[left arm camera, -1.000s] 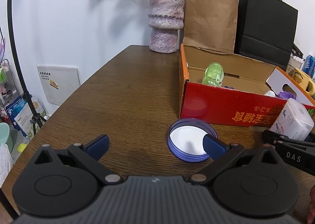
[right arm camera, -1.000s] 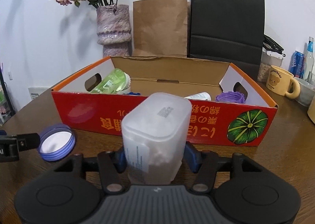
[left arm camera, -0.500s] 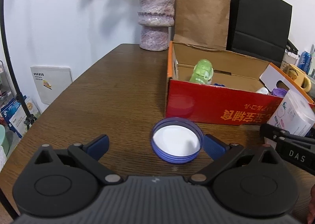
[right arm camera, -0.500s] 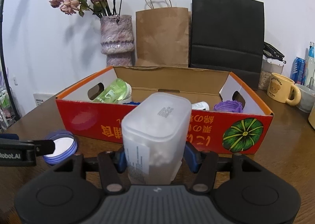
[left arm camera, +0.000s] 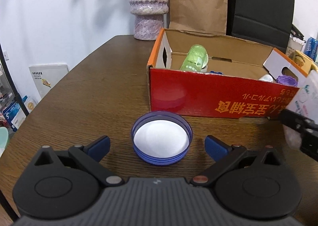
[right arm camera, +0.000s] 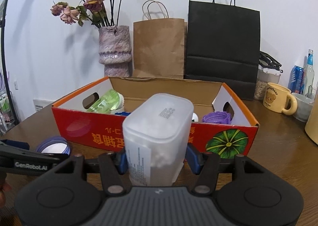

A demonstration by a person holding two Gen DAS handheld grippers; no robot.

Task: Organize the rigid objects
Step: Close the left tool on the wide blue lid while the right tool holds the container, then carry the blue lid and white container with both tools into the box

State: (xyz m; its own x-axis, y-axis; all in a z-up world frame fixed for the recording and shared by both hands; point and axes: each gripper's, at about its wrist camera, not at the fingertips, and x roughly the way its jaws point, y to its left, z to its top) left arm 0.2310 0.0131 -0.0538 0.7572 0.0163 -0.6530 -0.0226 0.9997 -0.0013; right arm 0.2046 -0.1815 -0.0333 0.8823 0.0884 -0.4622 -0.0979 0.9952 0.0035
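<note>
Meanwhile, the left gripper stood wide open over the wooden table, its blue pads on either side of a blue jar lid that lay upside down, white liner up, just in front of the red cardboard box. The right gripper was clamped on a frosted plastic container, held upright before the box, which contained a green bottle and a purple cap.
</note>
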